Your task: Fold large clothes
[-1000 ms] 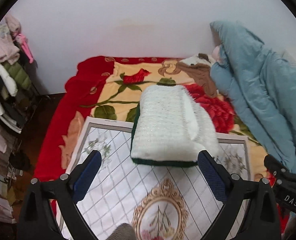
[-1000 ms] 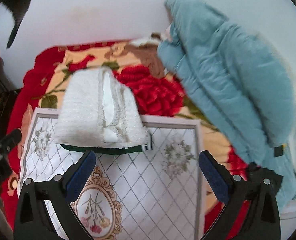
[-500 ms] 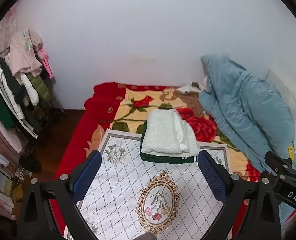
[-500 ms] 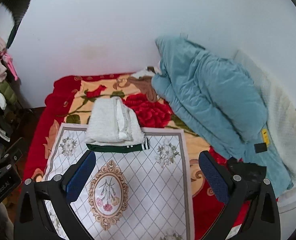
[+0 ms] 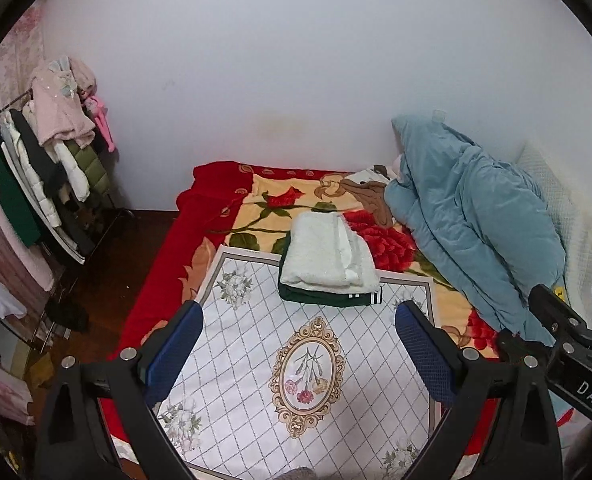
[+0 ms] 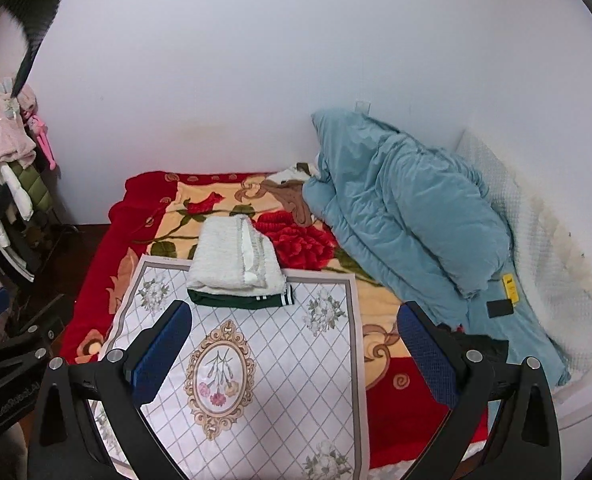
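The white fluffy garment (image 5: 327,250) lies folded on top of a dark green garment (image 5: 327,296), the pair stacked at the far edge of the patterned cloth (image 5: 280,364) spread over the bed (image 5: 168,264). From the left tool (image 5: 297,354) the stack sits at about twelve o'clock, a touch toward one; from the right tool (image 6: 294,354) it sits at about eleven o'clock. Both tools are spread wide and hold nothing, hovering well apart from the stack above the cloth's near half. The stack's long axis runs away from the tools, toward the wall, with the green hem and its white stripes facing them. The left tool looks more squarely lined up with it, so it is probably the nearer one for any next reach. A blue quilt (image 6: 407,216) is heaped at two o'clock, and a clothes rack (image 5: 44,176) stands at nine o'clock. The fold itself appears finished.
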